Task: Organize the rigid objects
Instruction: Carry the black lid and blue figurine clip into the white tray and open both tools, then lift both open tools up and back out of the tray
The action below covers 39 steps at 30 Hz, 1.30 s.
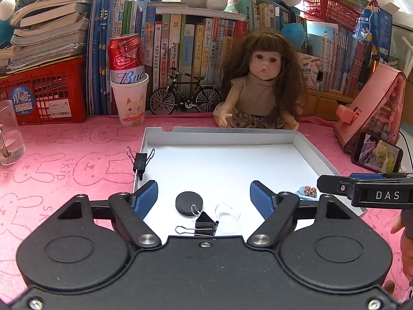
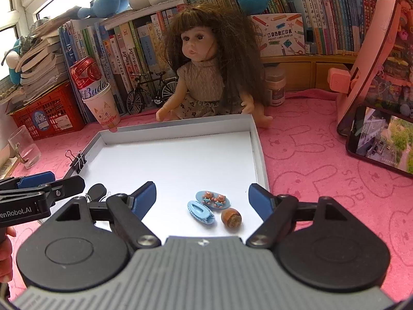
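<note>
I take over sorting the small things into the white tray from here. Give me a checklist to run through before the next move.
1. Left tongs empty, jaws apart: ok.
2. Right tongs empty, jaws apart: ok.
3. Black disc, binder clip and clear cap lie inside the white tray: ok.
4. Two blue hair clips and the brown nut lie inside the tray: ok.
5. Second binder clip inside the tray: not ok, it sits on the tray's left rim.
6. Other loose pieces left on the pink cloth: cannot tell.
</note>
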### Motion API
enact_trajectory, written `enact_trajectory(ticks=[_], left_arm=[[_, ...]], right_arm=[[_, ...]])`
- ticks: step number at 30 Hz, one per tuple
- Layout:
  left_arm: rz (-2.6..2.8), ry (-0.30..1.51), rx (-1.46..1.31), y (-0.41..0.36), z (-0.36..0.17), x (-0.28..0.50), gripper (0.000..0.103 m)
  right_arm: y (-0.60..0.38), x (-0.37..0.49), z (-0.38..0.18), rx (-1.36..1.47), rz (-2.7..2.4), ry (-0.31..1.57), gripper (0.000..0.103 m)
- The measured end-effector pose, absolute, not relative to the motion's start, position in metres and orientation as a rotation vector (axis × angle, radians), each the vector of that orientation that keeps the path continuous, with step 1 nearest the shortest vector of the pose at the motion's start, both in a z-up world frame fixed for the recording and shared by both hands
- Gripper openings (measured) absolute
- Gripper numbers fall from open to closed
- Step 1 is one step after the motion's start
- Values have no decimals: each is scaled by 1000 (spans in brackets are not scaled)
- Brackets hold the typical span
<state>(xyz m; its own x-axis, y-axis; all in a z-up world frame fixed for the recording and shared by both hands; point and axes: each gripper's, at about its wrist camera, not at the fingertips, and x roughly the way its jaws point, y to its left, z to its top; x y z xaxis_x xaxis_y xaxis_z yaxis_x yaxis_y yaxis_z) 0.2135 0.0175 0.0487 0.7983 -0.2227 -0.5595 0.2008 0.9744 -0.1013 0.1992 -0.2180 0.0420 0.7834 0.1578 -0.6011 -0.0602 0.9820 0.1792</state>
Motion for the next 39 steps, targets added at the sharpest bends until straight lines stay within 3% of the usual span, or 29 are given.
enact_trajectory(ticks=[39], left_arm=[[-268, 587, -4, 22, 35, 123, 80]], right_arm=[[-197, 121, 43, -11, 112, 579, 95]])
